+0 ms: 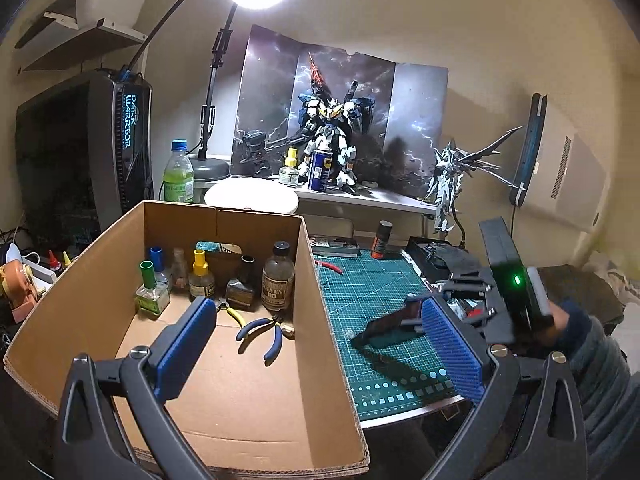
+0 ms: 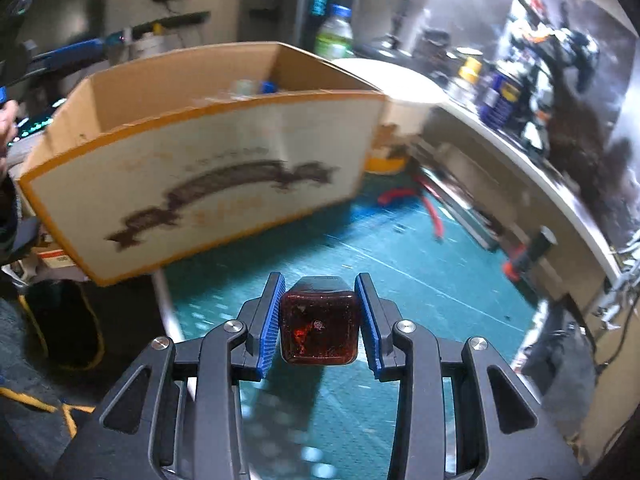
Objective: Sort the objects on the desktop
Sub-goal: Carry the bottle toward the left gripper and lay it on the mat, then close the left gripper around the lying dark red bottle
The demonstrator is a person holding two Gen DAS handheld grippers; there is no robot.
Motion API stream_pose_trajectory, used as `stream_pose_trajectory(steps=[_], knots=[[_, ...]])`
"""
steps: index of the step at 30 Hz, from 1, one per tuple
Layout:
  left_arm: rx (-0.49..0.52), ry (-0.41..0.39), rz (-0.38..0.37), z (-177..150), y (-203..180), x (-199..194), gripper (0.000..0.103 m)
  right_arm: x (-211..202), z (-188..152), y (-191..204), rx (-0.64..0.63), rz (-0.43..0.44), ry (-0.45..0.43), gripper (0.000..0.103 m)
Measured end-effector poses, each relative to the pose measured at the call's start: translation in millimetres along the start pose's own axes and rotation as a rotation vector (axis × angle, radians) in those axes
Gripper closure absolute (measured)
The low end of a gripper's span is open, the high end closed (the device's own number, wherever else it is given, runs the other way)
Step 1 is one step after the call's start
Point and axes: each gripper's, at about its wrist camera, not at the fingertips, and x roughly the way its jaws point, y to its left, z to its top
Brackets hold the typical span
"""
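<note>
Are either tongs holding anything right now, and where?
Right tongs grip a dark red bottle by its sides. Left tongs are open, holding nothing.

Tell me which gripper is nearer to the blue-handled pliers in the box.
Left. The left gripper hangs open over the cardboard box, with the blue-handled pliers just ahead between its fingers. The right gripper is outside the box over the green cutting mat, holding a dark red bottle.

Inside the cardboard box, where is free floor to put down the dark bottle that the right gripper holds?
The near half of the cardboard box floor is bare, from the blue-handled pliers to the front wall. The far wall is crowded with small bottles, with yellow-handled cutters before them. The right gripper holds the dark bottle; the left gripper is open.
</note>
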Motion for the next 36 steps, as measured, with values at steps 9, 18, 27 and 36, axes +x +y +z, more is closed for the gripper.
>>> stream_pose_trajectory(steps=[9, 18, 27, 36], knots=[[0.001, -0.002, 0.014, -10, -5, 4, 0.000, 16, -25, 26, 0.046, -0.002, 0.058, 0.069], [0.031, 0.015, -0.018, -19, -30, 9, 0.000, 9, -39, 21, 0.106, 0.034, 0.052, 0.066], [0.058, -0.027, -0.219, -45, -104, 11, 0.000, -45, -73, -5, 0.223, -0.074, -0.037, 0.059], [-0.054, 0.015, -0.130, -93, -133, 109, 0.000, -84, -143, -25, 0.412, -0.133, -0.082, 0.058]])
